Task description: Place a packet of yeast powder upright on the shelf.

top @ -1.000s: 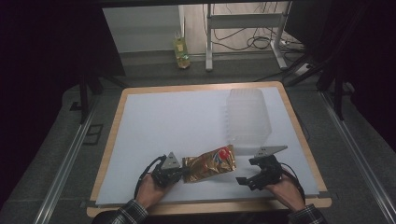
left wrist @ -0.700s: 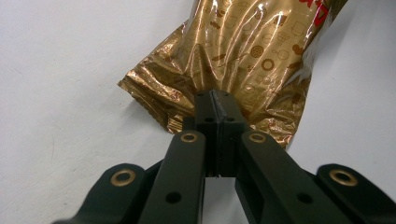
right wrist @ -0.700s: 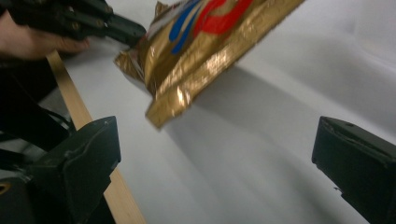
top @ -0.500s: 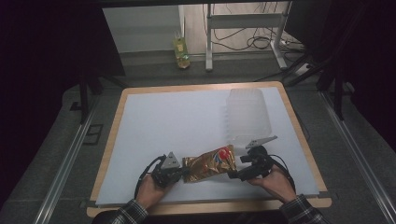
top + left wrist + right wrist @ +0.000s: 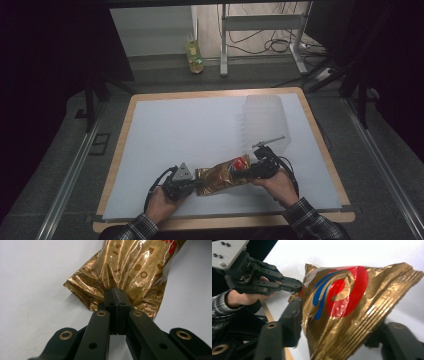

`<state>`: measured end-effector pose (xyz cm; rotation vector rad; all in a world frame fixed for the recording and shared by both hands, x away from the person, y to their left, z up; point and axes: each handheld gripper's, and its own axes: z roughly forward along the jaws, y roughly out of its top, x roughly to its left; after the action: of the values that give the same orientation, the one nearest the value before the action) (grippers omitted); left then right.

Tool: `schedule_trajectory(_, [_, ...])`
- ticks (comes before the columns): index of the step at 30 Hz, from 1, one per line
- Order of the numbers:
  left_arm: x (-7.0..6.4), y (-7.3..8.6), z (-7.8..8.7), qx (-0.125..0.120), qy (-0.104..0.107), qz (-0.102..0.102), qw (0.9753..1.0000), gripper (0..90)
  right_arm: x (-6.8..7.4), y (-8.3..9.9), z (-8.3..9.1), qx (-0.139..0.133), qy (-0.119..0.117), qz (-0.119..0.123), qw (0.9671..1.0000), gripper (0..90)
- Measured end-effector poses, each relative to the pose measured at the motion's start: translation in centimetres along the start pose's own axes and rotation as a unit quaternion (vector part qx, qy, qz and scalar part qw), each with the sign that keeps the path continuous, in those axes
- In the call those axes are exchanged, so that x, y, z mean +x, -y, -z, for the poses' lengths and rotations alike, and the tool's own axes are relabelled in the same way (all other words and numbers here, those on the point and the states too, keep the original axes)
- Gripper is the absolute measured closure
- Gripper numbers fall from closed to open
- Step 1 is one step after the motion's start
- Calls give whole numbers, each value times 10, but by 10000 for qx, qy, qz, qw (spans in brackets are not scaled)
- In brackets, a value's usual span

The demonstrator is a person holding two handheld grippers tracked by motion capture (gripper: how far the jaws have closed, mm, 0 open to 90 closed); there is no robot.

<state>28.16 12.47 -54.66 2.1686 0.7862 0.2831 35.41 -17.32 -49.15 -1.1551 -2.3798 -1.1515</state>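
Observation:
A gold foil snack bag [image 5: 219, 178] with a red and blue swirl lies near the white table's front edge. My left gripper [image 5: 196, 186] is shut on the bag's crimped left end, and in the left gripper view its jaws [image 5: 115, 291] pinch the gold foil [image 5: 130, 267]. My right gripper [image 5: 246, 172] is at the bag's right end. In the right gripper view its jaws stand wide apart on either side of the bag [image 5: 352, 307], open around it. The left gripper [image 5: 297, 286] shows beyond, clamped on the far end.
A clear ribbed plastic container [image 5: 263, 122] lies on the white table [image 5: 190, 130] just behind my right gripper. The table's wooden rim [image 5: 225, 222] runs close under both hands. A yellow bottle [image 5: 195, 52] stands on the floor beyond the table.
My right gripper has moved left from the front right of the table to the bag's right end, and its jaws now straddle it. The left gripper has stayed put, holding the bag.

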Motion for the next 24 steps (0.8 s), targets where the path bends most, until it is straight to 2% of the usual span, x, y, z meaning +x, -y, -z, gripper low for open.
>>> schedule_trajectory(2, [0, 0, 0, 5, 11, 11, 10000, 898, 1, -3, -3, 83, -28, 34, 10000, 535])
schedule_trajectory(3, [0, 0, 0, 5, 11, 11, 10000, 897, 1, -3, -3, 83, -28, 34, 10000, 535])
schedule_trajectory(5, [1, 0, 0, 2, 23, 24, 10000, 897, 3, -5, -6, 166, -31, 46, 9998, 591])
schedule_trajectory(7, [1, 0, 0, -12, 44, 40, 10000, 896, 6, -7, -7, 252, -51, 146, 9996, 665])
schedule_trajectory(11, [2, 1, 2, -39, 102, 44, 9999, 859, 10, -8, -4, 261, -85, 332, 9991, 726])
schedule_trajectory(13, [4, 3, 5, -68, 169, 65, 9998, 847, 11, -9, -3, 240, -108, 378, 9989, 735])
schedule_trajectory(14, [4, 2, 7, -68, 181, 47, 9998, 809, 15, -10, -2, 208, -107, 495, 9985, 744])
schedule_trajectory(17, [-2, -1, 11, -62, 73, -253, 9996, 754, 19, -13, 0, 169, -90, 622, 9979, 749])
schedule_trajectory(19, [-6, -3, 15, -180, 29, -370, 9991, 735, 21, -14, 1, 157, -98, 650, 9977, 750])
schedule_trajectory(21, [-7, -4, 20, -358, -66, -414, 9985, 685, 24, -16, 4, 131, -42, 727, 9973, 751])
schedule_trajectory(24, [-6, -4, 22, -415, -121, -373, 9984, 645, 25, -17, 7, 91, -26, 784, 9969, 751])
